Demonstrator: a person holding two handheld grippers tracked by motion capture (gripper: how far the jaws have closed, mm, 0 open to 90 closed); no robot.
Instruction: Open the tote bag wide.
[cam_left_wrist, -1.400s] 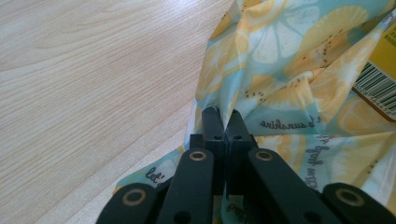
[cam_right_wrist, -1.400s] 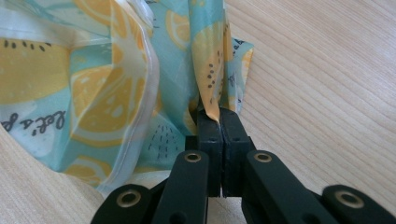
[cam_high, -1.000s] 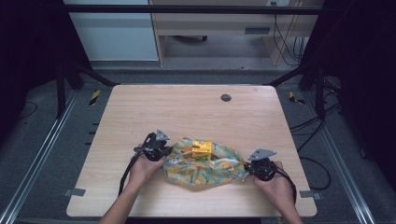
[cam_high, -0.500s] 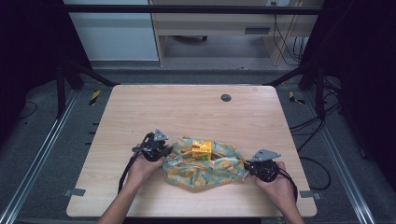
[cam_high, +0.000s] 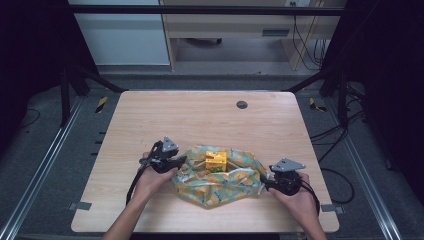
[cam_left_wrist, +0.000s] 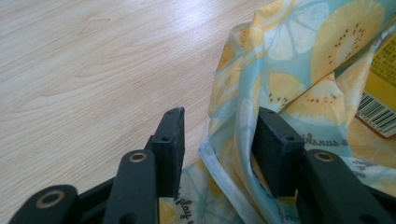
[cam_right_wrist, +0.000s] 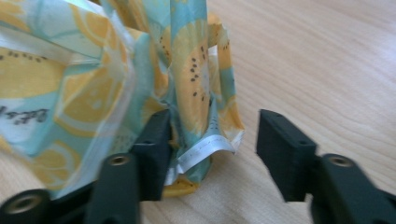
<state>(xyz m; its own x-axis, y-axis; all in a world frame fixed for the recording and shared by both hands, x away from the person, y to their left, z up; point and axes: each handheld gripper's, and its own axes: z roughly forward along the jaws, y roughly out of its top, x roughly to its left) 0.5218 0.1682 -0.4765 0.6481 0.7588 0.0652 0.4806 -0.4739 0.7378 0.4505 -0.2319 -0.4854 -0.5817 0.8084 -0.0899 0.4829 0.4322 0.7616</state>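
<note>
A crumpled cloth (cam_high: 220, 180) printed with yellow fruit slices on teal lies on the near half of the wooden table (cam_high: 150, 120). A small yellow box (cam_high: 216, 161) sits on its middle. My left gripper (cam_high: 174, 163) is at the cloth's left end and its jaws have just been opening. The cloth's hem (cam_left_wrist: 233, 154) hangs loose in the left gripper (cam_left_wrist: 220, 135), and the box's barcode label (cam_left_wrist: 378, 116) shows to the right. My right gripper (cam_high: 266, 181) is at the cloth's right end, also just opening. A cloth corner (cam_right_wrist: 201, 140) leans on one finger (cam_right_wrist: 154, 140) of the right gripper (cam_right_wrist: 215, 135).
A dark round grommet (cam_high: 242, 104) sits in the table top near its far edge. Black cables (cam_high: 335, 145) lie on the floor to the right of the table. Bare wood stretches beyond the cloth.
Both grippers' jaws have parted and let go of the cloth's ends. The hands and the cloth have stayed where they were.
</note>
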